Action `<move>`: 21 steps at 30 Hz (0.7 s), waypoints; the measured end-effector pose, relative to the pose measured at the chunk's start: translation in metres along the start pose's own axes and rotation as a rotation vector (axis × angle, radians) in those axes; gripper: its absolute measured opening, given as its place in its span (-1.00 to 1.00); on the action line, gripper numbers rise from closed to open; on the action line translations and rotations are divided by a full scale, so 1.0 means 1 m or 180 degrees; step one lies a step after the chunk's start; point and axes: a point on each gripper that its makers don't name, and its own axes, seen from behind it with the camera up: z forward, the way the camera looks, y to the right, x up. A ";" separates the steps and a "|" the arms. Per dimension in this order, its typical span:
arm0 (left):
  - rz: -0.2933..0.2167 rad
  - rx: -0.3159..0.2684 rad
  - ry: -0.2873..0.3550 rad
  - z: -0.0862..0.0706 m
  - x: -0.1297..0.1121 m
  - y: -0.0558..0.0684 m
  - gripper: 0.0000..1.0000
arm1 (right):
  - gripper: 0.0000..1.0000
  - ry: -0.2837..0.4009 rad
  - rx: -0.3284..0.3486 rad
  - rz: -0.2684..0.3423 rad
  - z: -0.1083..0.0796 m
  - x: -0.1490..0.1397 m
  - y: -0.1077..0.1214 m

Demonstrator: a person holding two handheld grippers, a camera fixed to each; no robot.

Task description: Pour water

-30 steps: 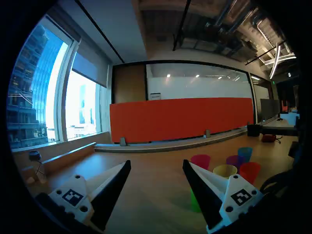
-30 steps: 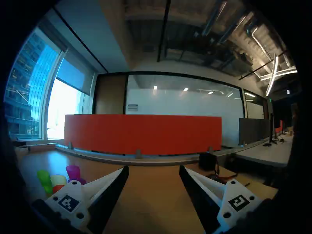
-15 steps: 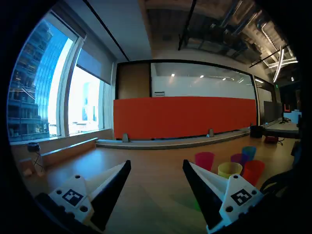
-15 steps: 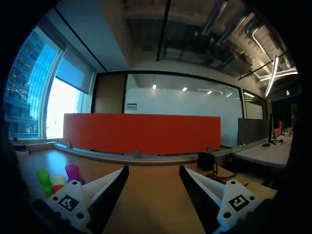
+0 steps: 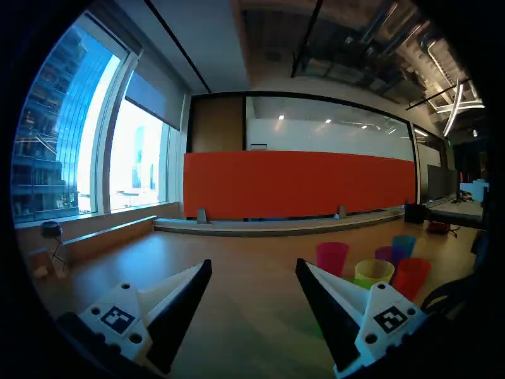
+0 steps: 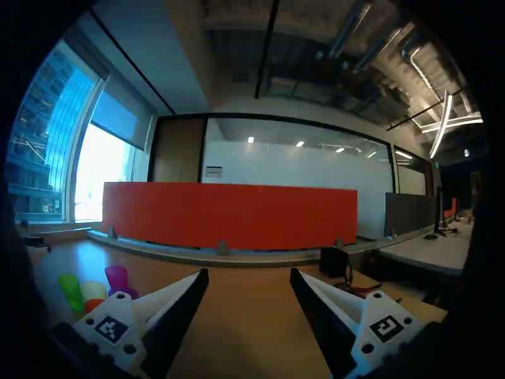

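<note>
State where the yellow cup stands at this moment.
In the left gripper view, the yellow cup stands right of centre on the wooden table, between the pink cup and the orange cup, with the purple cup behind it.

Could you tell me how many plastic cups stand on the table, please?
6, in the left gripper view: pink cup nearest centre, yellow cup beside it, purple cup and blue cup behind, red cup rightmost, green cup mostly hidden behind the left gripper. More may be hidden.

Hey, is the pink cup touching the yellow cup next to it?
Apart. The left gripper view shows a clear gap between the pink cup and the yellow cup, until a finger of the left gripper covers their bases.
</note>
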 end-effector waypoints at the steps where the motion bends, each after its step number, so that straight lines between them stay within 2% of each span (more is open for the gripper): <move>1: 0.0001 -0.0002 -0.0013 0.000 -0.001 0.000 0.98 | 1.00 0.0002 0.0000 0.0002 0.000 0.000 0.000; 21: 0.0006 -0.0017 -0.0045 0.003 -0.003 0.001 0.97 | 1.00 0.0033 0.0010 -0.0015 -0.003 0.007 -0.002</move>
